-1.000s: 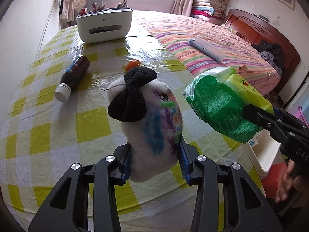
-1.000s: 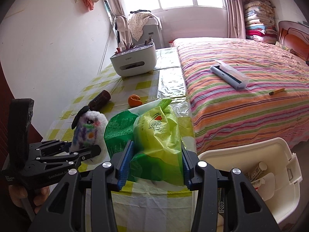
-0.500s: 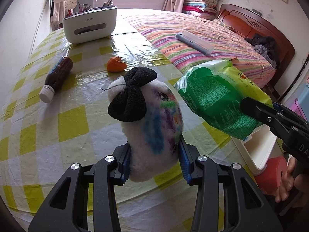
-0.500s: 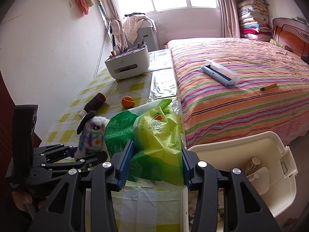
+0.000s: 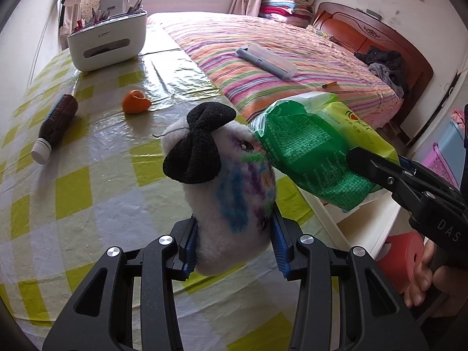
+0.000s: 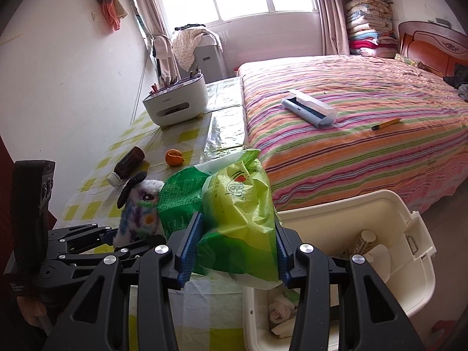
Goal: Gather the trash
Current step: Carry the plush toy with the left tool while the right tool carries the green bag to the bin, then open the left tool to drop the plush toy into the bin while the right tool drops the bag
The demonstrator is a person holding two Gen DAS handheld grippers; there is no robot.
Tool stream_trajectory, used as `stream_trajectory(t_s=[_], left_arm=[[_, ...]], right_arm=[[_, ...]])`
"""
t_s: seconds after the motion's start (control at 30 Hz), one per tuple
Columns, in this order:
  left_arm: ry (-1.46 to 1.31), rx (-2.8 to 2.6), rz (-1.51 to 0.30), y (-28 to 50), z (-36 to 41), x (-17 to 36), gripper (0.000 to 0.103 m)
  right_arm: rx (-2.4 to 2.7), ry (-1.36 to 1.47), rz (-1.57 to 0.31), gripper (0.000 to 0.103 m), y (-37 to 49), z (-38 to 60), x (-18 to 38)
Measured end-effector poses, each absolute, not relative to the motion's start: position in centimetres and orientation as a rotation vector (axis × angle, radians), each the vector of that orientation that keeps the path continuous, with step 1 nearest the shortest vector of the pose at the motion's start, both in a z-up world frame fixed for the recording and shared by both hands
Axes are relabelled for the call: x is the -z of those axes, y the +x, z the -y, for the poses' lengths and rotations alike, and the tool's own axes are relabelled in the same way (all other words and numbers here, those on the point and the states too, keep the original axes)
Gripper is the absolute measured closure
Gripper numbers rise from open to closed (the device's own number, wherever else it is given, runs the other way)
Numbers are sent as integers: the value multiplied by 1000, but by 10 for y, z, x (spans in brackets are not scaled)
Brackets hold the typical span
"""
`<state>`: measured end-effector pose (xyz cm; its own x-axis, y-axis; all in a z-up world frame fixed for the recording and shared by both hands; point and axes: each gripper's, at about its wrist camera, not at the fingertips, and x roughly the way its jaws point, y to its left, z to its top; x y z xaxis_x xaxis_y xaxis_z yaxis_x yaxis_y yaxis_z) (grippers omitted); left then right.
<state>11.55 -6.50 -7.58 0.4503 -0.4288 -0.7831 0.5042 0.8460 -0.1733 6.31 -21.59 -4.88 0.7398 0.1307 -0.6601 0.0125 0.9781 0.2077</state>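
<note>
Since the white bin (image 6: 345, 269) sits below and right of the right gripper (image 6: 235, 242) pinching the green packet (image 6: 234, 204), it's nearer; the left gripper (image 5: 234, 242) clamps the plush toy (image 5: 222, 193).

The left gripper (image 5: 234, 242) clamps a white plush toy (image 5: 225, 193) — the right gripper (image 6: 235, 248), alongside, grips a green plastic bag (image 6: 234, 204).

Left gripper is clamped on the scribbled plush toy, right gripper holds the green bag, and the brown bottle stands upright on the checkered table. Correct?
Not quite. The brown bottle lies on its side on the checkered table, as the left wrist view shows. The left gripper does clamp the plush toy, and the right gripper holds the green bag.
</note>
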Motion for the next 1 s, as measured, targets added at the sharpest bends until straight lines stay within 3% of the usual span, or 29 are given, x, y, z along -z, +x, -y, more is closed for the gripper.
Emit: stream_trajectory(t_s=[1.0], left_arm=[[159,731,-986,96,156,88,62]], right_arm=[[109,247,-719,59,29,291,47]])
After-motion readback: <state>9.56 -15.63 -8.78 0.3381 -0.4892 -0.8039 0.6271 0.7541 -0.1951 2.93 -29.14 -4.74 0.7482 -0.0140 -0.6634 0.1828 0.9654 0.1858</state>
